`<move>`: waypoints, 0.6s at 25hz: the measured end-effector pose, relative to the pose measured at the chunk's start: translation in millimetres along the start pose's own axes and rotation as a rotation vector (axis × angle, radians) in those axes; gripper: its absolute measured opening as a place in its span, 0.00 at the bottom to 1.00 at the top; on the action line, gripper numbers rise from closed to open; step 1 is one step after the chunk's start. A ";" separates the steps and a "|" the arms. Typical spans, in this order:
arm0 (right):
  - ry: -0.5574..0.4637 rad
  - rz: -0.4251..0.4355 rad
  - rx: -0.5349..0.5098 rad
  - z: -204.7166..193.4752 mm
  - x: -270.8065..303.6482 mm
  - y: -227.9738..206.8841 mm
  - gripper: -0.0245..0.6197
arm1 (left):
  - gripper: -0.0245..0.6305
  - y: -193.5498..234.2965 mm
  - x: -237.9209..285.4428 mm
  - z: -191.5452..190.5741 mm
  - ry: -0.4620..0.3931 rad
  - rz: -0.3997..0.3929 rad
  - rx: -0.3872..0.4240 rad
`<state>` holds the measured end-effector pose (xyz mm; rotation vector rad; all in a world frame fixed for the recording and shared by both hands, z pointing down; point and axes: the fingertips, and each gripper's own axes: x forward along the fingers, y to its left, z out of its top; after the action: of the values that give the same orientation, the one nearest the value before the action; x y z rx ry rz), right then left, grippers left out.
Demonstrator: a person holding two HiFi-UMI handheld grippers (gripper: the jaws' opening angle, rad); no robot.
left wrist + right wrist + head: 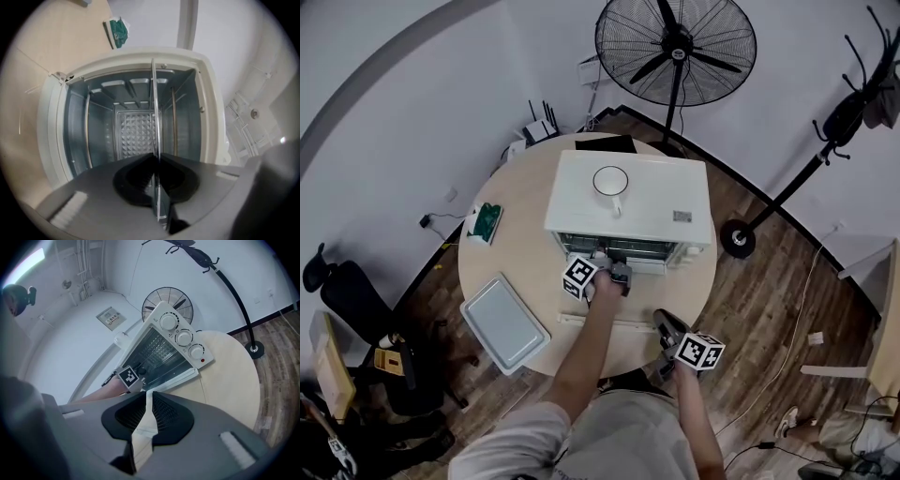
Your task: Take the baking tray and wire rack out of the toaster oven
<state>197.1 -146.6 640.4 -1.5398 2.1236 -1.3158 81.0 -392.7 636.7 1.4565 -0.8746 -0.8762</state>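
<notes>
The white toaster oven [628, 192] stands open on the round table [525, 202]. Its wire rack [153, 93] shows edge-on in the left gripper view, running into the metal cavity. My left gripper [157, 157] is shut on the rack's front edge at the oven mouth [619, 274]. The grey baking tray [502, 322] lies on the table to the left of the oven. My right gripper [667, 323] hovers near the table's front edge, shut with nothing between its fingers [146, 393]. It looks toward the oven [180, 341].
A white cup [610, 181] sits on top of the oven. A green-and-white box [486, 221] lies at the table's left edge. The lowered oven door [591, 322] lies in front of the oven. A standing fan [675, 47] and a coat stand [853, 103] stand behind the table.
</notes>
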 end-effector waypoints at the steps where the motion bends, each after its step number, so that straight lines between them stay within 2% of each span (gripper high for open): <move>1: 0.000 -0.001 0.001 -1.1 -0.2 0.5 0.10 | 0.13 -0.3 -2.4 0.0 0.000 0.000 -0.002; 9: -0.031 -0.013 0.033 -5.1 -4.5 4.0 0.10 | 0.13 -0.9 -23.2 -6.7 0.023 -0.001 0.013; 15: -0.019 -0.011 0.022 -18.8 -8.8 12.9 0.10 | 0.13 -0.1 -40.7 -6.7 0.016 -0.018 -0.016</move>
<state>180.8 -128.5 638.9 -1.5512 2.0859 -1.3182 69.1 -353.3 638.4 1.4579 -0.8427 -0.8820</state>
